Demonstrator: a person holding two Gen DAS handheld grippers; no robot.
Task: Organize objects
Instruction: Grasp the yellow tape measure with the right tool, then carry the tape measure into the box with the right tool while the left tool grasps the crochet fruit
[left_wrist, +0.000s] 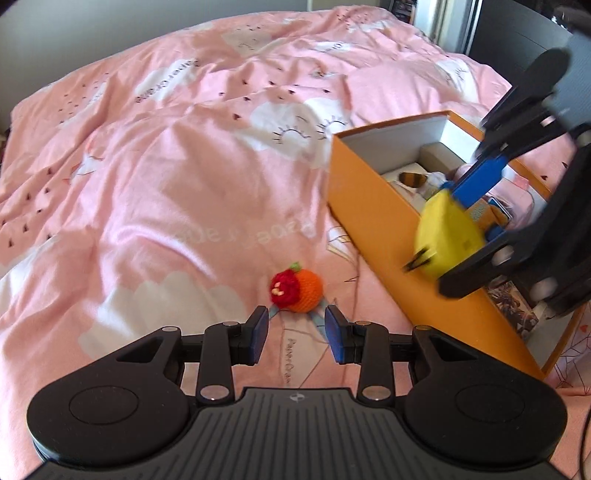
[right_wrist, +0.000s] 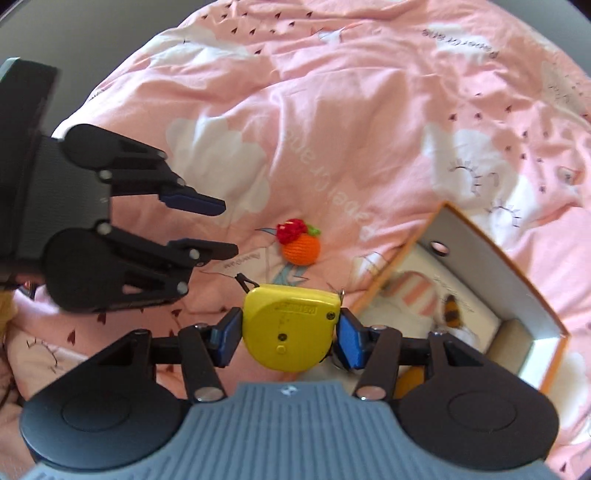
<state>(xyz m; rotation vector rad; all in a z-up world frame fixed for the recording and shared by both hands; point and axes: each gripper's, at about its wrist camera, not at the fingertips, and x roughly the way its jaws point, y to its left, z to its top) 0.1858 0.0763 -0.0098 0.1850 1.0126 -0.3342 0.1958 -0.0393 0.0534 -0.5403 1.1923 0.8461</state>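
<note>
Right gripper (right_wrist: 290, 332) jaws clamped on yellow tape measure (right_wrist: 290, 328), blue pads pressing its two narrow edges. Hard smooth plastic case, rounded D-shape, flat face toward camera, black hook tab pointing away from jaws, up-left. Left gripper (left_wrist: 297, 332) jaws part open, nothing between. Just beyond them, crocheted orange ball (left_wrist: 301, 290) on bed, red knitted flower facing left. Right of jaws, open orange cardboard box (left_wrist: 364, 206), white inside. Beyond: rumpled pink duvet (left_wrist: 184, 155), cloud print.
</note>
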